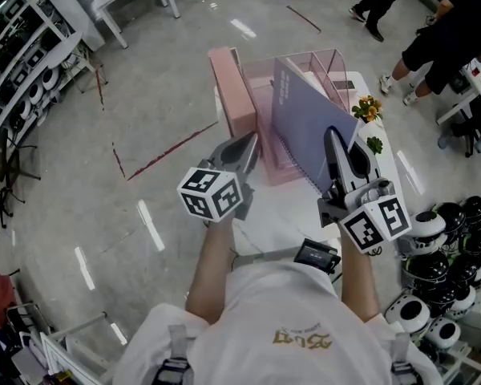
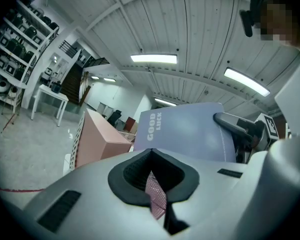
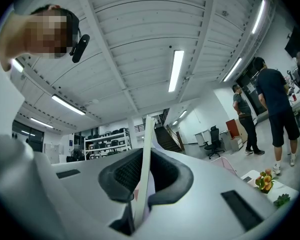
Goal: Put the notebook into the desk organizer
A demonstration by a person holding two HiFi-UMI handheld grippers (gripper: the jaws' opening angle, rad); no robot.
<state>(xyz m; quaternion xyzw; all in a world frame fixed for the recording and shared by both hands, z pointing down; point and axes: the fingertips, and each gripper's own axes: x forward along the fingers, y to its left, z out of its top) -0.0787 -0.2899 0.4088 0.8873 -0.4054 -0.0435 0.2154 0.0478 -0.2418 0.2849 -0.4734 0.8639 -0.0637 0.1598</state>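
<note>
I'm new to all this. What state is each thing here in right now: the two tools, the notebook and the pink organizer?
left tool: shut on the pink mesh wall of the desk organizer.
right tool: shut on the edge of the notebook.
notebook: closed, tilted, held up over the desk organizer.
desk organizer: upright, steadied by the left tool.

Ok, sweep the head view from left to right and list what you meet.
Storage shelves → left gripper → notebook → right gripper → helmets. The desk organizer is left out: it overlaps the left gripper and notebook.
</note>
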